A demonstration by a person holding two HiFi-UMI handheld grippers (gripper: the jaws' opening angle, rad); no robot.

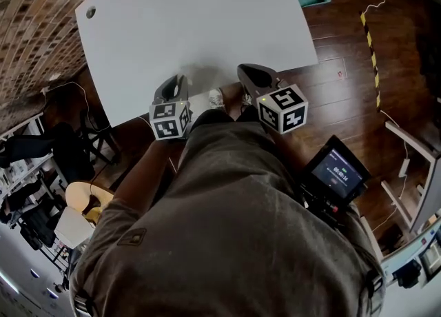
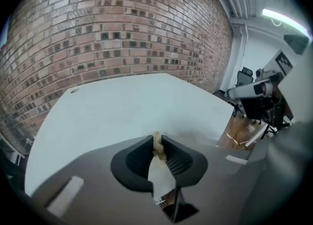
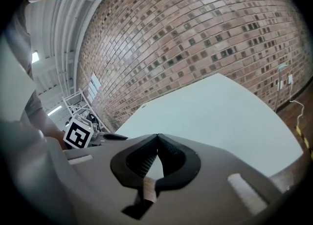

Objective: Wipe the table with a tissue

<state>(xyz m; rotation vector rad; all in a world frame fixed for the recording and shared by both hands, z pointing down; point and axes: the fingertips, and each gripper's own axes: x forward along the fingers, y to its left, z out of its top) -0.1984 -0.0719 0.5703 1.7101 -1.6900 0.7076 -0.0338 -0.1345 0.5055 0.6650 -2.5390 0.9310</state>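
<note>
Tissue (image 2: 157, 146): beige wad, likely soft, light, tear-prone; bunch pinched in left gripper (image 2: 157, 137), near edge of table (image 1: 193, 26). Right gripper (image 3: 157, 137) closed, empty.

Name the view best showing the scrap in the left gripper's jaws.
Left gripper view: the tan scrap sits pinched at the left gripper's closed tips. Head view shows only the gripper's top; right gripper view, just its marker cube.
</note>
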